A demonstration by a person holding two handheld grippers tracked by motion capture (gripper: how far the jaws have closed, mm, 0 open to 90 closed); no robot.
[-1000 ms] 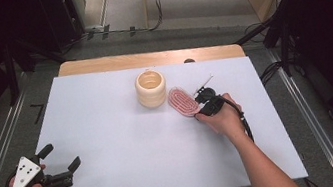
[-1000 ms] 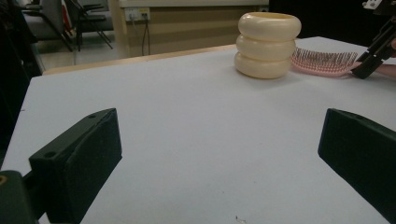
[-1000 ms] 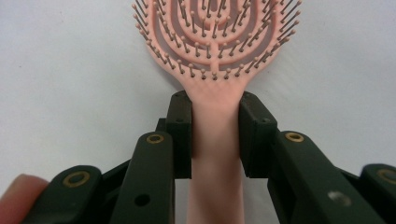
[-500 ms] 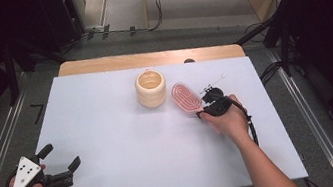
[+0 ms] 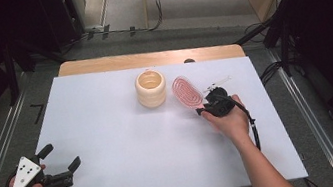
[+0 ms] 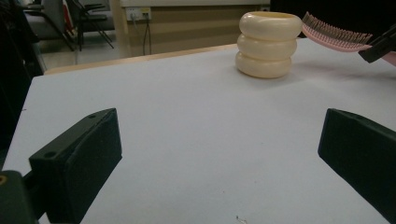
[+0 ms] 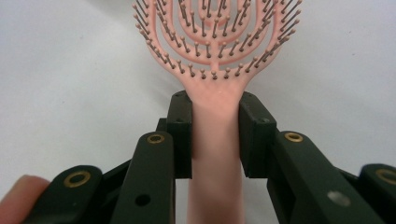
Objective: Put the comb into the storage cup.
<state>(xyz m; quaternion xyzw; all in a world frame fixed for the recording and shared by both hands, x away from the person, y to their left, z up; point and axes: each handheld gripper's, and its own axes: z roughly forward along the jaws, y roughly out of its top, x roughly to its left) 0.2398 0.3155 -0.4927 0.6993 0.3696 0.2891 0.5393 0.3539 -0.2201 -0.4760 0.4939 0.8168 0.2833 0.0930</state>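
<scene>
1. Gripping the pink plastic hairbrush with vented, looped ribs and ball-tipped bristles [image 7: 215,42] by its neck, the right gripper [image 7: 215,140] has both jaws pinched hard on the smooth handle just below the head; lower centre of the right gripper view.
2. High view: brush [image 5: 186,92] sits right of centre, head pointing to the upper left, just beside the cream pot; right gripper [image 5: 216,103] and the hand behind it lie below and right of it.
3. Whether the brush head touches the worktop or is lifted slightly I can't tell from above; in the left gripper view the brush [image 6: 336,35] looks raised and tilted, bristles up, at the upper right edge.
4. Step in hand, as I judge it: brush grasped and carried toward the cream ribbed holder shaped like three stacked rings, matte, open-topped [image 5: 151,89].
5. Next move likely calls for lifting, turning the brush upright and lining one end over the holder's mouth; the opening looks narrow against the wide head, so handle-first seems safer.
6. Risk: knocking the light-looking holder [image 6: 267,44] sideways.
7. Left gripper [image 5: 58,166] rests at the lower left of the high view, jaws spread wide, nothing between them, well apart from the brush.
8. White matte worktop [image 5: 108,123], smooth sheet over a pale wooden edge at the far side.
</scene>
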